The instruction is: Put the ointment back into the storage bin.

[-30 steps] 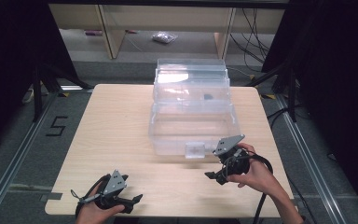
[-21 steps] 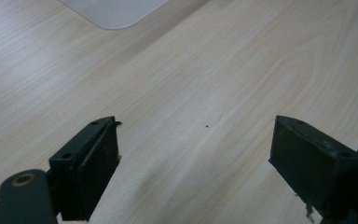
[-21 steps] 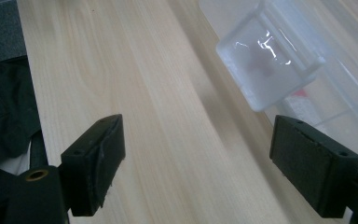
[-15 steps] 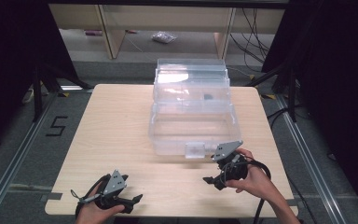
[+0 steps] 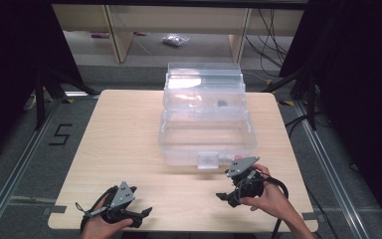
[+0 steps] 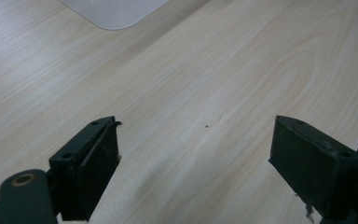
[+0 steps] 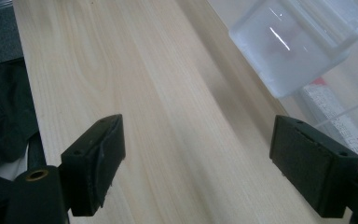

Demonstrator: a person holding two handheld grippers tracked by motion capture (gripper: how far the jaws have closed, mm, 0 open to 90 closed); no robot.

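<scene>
A clear plastic storage box (image 5: 206, 129) stands in the middle of the wooden table (image 5: 124, 134), its white front latch (image 5: 208, 160) facing me. My right gripper (image 5: 227, 196) is held just in front of the box's right front corner, open, with nothing between its jaws. In the right gripper view the gripper (image 7: 198, 135) hovers over bare wood, and the latch (image 7: 298, 51) lies ahead to the upper right. My left gripper (image 5: 140, 214) rests near the table's front left edge, open and empty. The left gripper view has the gripper (image 6: 196, 140) over wood, with a box corner (image 6: 116, 9) far ahead.
A small dark item (image 5: 222, 103) sits inside the box's rear part. Shelving (image 5: 179, 20) with a small bag (image 5: 175, 41) stands behind the table. Cables (image 5: 298, 124) run along the floor at right. A floor mark "5" (image 5: 59, 134) lies at left.
My right gripper has drawn back a little from the box's latch toward the table's front edge. The left gripper has stayed in place.
</scene>
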